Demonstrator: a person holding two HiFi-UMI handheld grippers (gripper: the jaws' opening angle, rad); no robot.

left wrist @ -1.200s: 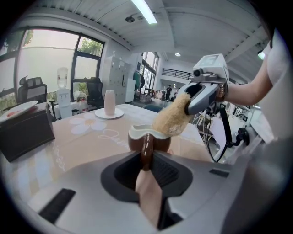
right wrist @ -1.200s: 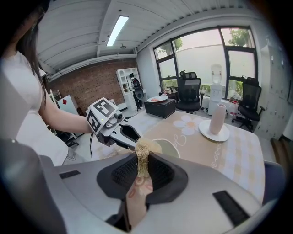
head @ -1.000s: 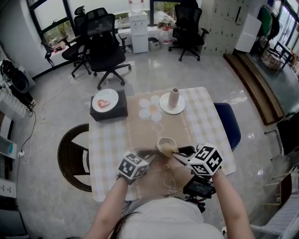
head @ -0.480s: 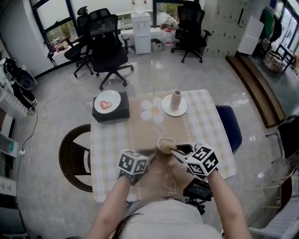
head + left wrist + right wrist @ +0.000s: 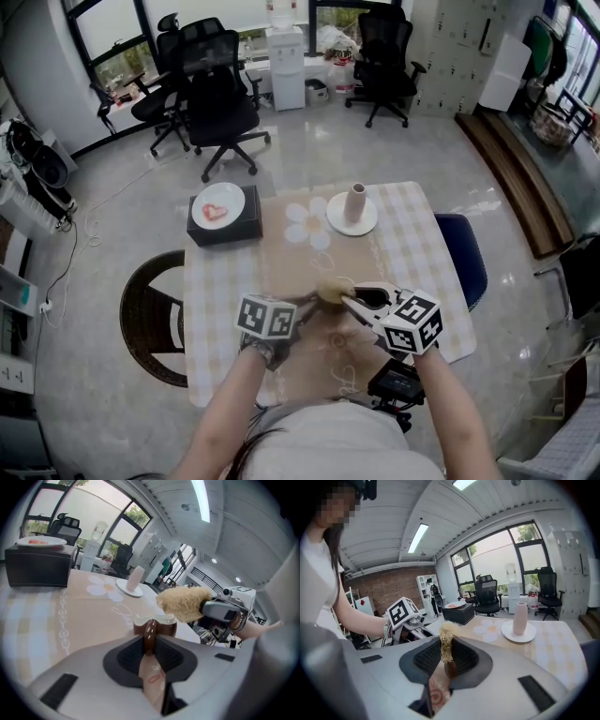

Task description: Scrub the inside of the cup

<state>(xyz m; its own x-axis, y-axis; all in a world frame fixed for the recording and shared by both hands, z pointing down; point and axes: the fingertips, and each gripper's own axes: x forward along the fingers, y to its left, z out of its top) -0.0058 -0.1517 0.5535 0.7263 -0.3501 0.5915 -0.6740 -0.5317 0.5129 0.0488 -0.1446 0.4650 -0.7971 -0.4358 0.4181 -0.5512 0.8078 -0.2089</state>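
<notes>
A brown cup with a cream inside [image 5: 155,622] stands on the checked table [image 5: 412,244] near its front edge. My left gripper [image 5: 150,637] is shut on the cup's brown handle; in the head view this gripper [image 5: 305,303] reaches in from the left. My right gripper [image 5: 350,300] comes from the right, shut on a tan fibrous scrubber [image 5: 446,641]. The scrubber [image 5: 183,603] hovers just above the cup's rim, toward its right side. In the head view the scrubber [image 5: 330,291] covers most of the cup's mouth. In the right gripper view the scrubber hides the cup.
A pinkish vase [image 5: 355,201] stands on a white plate [image 5: 349,225] at the table's far side. A black box [image 5: 225,229] bearing a white plate sits at the far left corner. A round brown chair [image 5: 150,314] stands to the left, a blue chair [image 5: 464,258] to the right.
The scrubber has shifted over the cup's mouth, whose open rim showed more plainly before. Both grippers stay closed and close together at the cup.
</notes>
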